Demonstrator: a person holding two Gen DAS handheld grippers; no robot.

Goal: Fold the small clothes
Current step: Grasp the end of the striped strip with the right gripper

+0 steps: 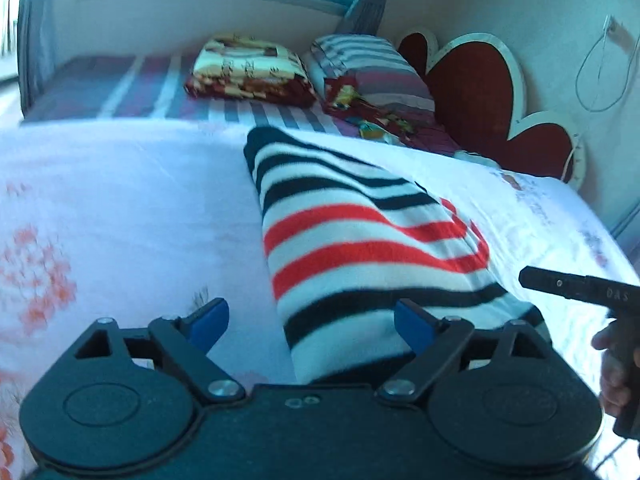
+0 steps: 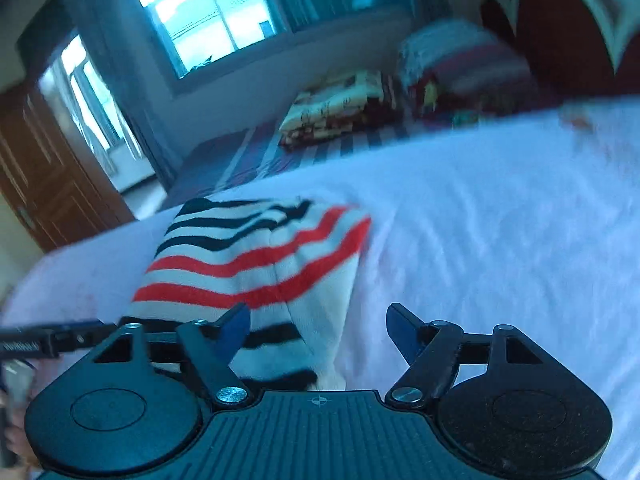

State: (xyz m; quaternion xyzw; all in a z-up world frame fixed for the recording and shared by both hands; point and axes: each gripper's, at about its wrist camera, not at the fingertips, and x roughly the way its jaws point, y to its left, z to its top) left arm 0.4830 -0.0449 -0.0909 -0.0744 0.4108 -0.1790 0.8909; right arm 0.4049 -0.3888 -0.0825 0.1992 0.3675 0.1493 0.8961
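The striped garment (image 1: 360, 248), a knit piece banded in black, white and red, lies folded into a long narrow shape on the pale floral bedsheet (image 1: 120, 200), with the folded patterned blanket (image 1: 248, 72) well beyond its far end. Both grippers hover at its near end: the left gripper (image 1: 310, 326) has its blue-tipped fingers (image 1: 210, 320) spread apart, straddling the garment's near left edge without pinching it, and the right gripper (image 2: 318, 332) also has its fingers apart, one over the near stripes, the other over bare sheet beside the garment. Nothing is held. To finish well, I judge both should grip the near corners evenly and bring them squarely onto the far end, keeping the stripes aligned.
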